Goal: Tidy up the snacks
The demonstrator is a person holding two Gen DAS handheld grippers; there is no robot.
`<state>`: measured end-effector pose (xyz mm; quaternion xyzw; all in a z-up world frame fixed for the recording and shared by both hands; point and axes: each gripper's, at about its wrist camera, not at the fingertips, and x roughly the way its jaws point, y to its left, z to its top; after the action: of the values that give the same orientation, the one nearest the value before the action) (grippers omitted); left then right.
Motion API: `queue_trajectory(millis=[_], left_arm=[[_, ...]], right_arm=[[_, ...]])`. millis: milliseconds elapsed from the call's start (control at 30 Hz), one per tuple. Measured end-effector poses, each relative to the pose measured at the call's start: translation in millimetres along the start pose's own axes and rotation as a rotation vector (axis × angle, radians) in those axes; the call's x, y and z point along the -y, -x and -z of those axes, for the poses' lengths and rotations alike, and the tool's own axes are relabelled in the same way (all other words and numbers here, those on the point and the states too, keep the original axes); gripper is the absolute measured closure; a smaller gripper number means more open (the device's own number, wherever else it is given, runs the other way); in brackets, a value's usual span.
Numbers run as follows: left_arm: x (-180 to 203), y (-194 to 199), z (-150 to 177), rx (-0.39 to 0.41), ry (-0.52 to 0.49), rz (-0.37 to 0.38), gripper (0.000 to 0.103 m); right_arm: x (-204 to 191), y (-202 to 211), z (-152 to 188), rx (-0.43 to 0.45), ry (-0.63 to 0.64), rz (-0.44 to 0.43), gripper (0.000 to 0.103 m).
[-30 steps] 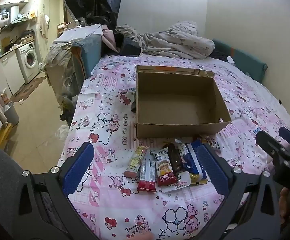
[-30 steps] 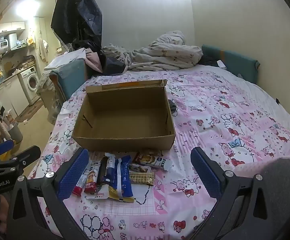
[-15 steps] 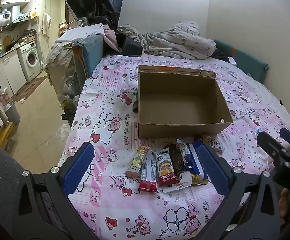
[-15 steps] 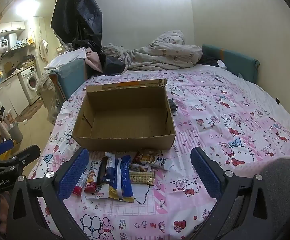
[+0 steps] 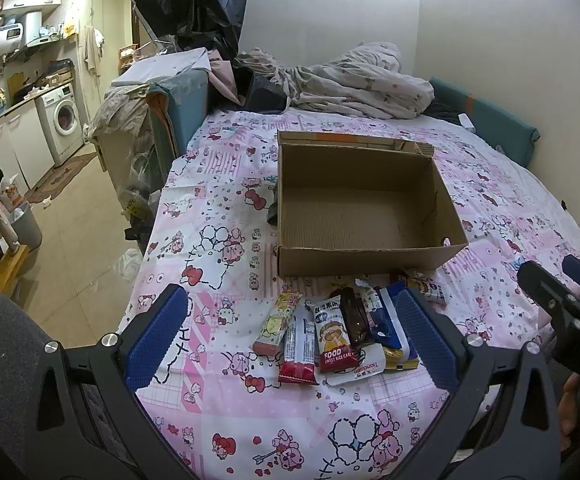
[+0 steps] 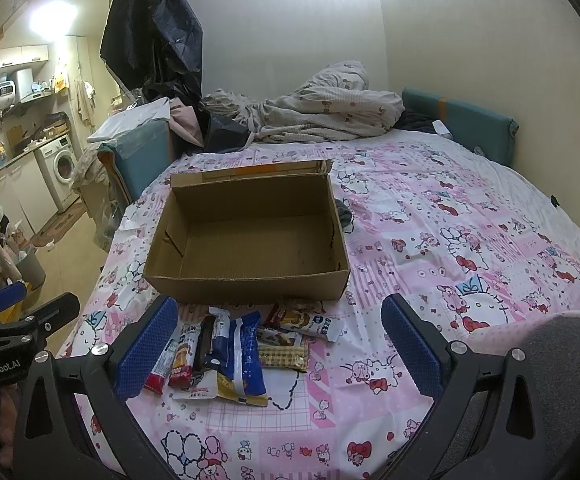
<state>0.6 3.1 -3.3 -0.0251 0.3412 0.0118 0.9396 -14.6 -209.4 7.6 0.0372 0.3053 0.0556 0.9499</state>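
An empty open cardboard box (image 5: 370,258) (image 6: 250,290) sits on a bed with a pink cartoon-print sheet. Just in front of it lies a cluster of several snack packets (image 5: 334,332) (image 6: 230,348): red bars, a brown bar, a blue pack (image 6: 244,354) and a wafer pack (image 6: 284,356). My left gripper (image 5: 290,338) hovers open above the near side of the packets, holding nothing. My right gripper (image 6: 278,352) is also open and empty, spanning the same cluster. Each gripper shows at the edge of the other's view.
A crumpled duvet (image 6: 322,112) and dark clothes lie at the far end of the bed. A teal headboard cushion (image 6: 470,128) runs along the right wall. The bed's left edge drops to the floor, with a washing machine (image 5: 64,120) and bins beyond.
The left wrist view has shifted slightly, with the box and packets sitting a little further right and lower. The right gripper and the packets have not visibly moved.
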Motion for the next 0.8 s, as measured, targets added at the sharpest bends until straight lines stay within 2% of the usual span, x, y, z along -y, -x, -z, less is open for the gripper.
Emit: queue_trajectory(millis=[800], left_arm=[[0.6, 2.6, -1.3, 0.004, -0.003, -0.003, 0.000]], right_arm=[[4.4, 1.7, -1.5, 0.004, -0.011, 0.000, 0.000]])
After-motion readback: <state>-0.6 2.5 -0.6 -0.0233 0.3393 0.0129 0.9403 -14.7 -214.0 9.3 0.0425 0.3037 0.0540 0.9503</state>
